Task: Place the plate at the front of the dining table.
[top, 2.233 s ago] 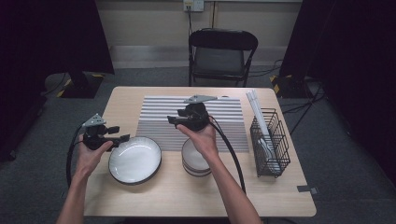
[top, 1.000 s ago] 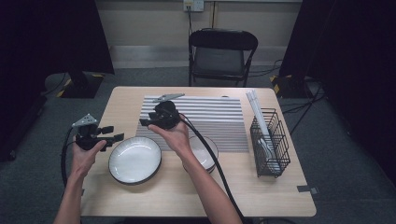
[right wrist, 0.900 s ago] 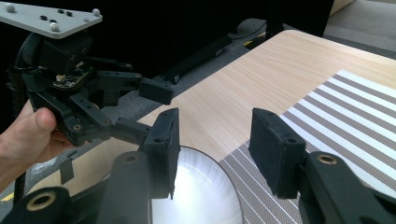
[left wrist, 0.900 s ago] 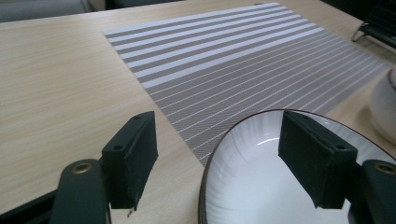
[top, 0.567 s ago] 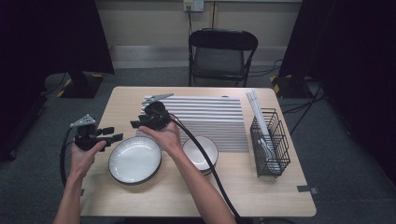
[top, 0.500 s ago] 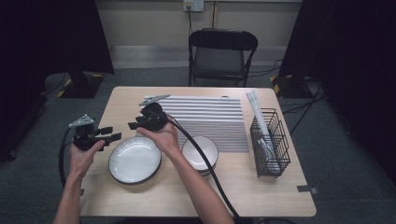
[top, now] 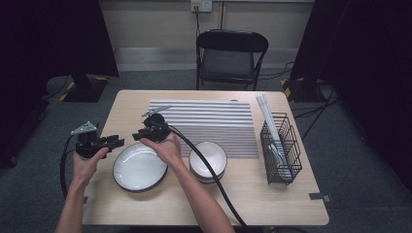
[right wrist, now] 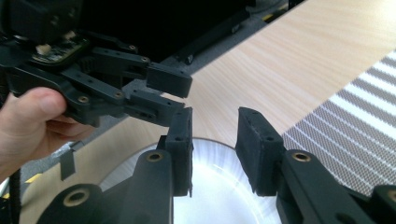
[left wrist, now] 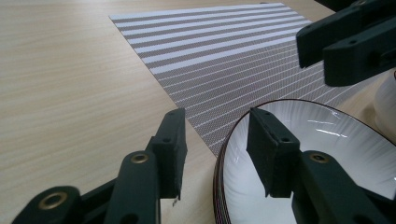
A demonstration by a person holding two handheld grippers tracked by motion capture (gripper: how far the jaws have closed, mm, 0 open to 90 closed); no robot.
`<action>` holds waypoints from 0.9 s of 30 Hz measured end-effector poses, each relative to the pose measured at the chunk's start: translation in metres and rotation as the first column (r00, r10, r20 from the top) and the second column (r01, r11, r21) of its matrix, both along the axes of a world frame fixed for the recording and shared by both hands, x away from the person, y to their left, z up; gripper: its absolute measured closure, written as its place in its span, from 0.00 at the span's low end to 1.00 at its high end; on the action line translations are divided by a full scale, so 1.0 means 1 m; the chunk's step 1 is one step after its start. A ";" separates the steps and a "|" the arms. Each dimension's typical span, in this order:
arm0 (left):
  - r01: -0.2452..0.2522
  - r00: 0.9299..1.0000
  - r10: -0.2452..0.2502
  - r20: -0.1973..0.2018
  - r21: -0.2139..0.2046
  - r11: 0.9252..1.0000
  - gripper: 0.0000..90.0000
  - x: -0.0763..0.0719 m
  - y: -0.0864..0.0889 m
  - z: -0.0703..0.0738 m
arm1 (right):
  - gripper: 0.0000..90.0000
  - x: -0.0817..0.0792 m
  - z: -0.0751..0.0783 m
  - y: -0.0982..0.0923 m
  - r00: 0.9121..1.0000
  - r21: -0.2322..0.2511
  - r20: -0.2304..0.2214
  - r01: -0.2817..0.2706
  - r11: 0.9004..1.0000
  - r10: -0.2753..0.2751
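Plate (top: 140,167) lies flat on table (top: 121,104), near-left of striped mat (top: 206,124), just left of stacked bowls (top: 208,160). Left gripper (top: 114,141) at plate's left rim; jaws have just been closing, rim edge between them, pads not yet pressing (left wrist: 212,140). Right gripper (top: 140,135) over plate's far rim, pointing left toward left gripper; jaws have just been closing, still parted, nothing gripped (right wrist: 212,140). Wire rack (top: 281,148) far right.
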State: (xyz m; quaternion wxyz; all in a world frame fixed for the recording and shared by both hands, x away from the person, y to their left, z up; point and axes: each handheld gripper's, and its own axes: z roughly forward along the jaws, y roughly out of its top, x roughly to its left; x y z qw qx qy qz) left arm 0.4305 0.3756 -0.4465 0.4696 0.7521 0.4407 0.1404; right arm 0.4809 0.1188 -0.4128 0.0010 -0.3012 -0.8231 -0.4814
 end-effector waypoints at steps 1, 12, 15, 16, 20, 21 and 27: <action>0.000 1.000 0.000 -0.007 0.009 1.000 0.67 0.000 -0.001 -0.001 | 0.76 0.000 -0.002 0.000 1.000 -0.004 -0.002 0.007 1.000 -0.007; 0.041 0.998 -0.042 -0.052 -0.015 0.999 0.73 0.004 -0.003 -0.013 | 0.79 0.005 -0.021 -0.005 0.997 -0.069 -0.008 0.072 0.995 -0.072; 0.047 0.997 -0.048 -0.061 -0.004 0.999 0.77 0.005 -0.005 -0.016 | 0.83 0.006 -0.029 -0.008 0.995 -0.085 -0.034 0.086 0.993 -0.089; 0.047 0.997 -0.048 -0.061 -0.004 0.999 0.77 0.005 -0.005 -0.016 | 0.83 0.006 -0.029 -0.008 0.995 -0.085 -0.034 0.086 0.993 -0.089; 0.039 0.997 -0.039 -0.071 -0.010 0.999 0.82 0.005 -0.004 -0.017 | 0.83 0.006 -0.033 -0.011 0.993 -0.096 -0.032 0.114 0.989 -0.118; 0.043 0.996 -0.045 -0.075 -0.022 0.999 0.84 0.005 -0.003 -0.017 | 0.85 0.006 -0.035 -0.013 0.990 -0.099 -0.038 0.131 0.987 -0.135; 0.044 0.995 -0.045 -0.083 -0.021 0.999 0.87 0.005 -0.005 -0.017 | 0.92 0.007 -0.039 -0.017 0.988 -0.111 -0.050 0.139 0.984 -0.146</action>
